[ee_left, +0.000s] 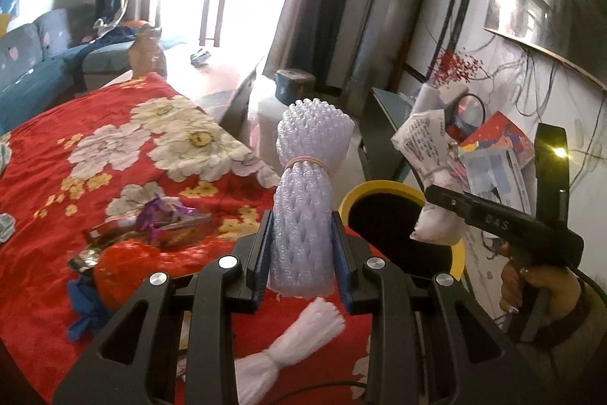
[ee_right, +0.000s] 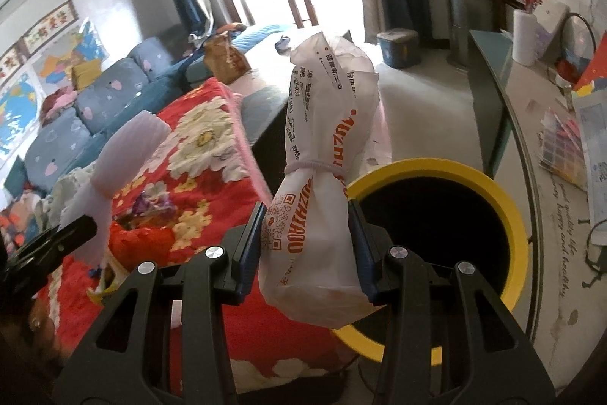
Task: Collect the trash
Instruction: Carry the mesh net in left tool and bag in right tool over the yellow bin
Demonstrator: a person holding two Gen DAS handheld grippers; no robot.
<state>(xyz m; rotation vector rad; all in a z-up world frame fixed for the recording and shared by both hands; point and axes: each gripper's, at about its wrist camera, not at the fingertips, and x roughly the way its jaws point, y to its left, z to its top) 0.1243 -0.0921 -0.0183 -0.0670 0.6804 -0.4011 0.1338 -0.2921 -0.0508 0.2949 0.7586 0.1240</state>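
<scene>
Trash bin (ee_right: 519, 215) interior looks dark, perhaps empty.

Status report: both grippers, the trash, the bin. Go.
Left gripper shut on foam net bundle. Right gripper shut on tied paper bag. Yellow-rimmed bin beside the bed, mouth open, nothing blocking.
</scene>
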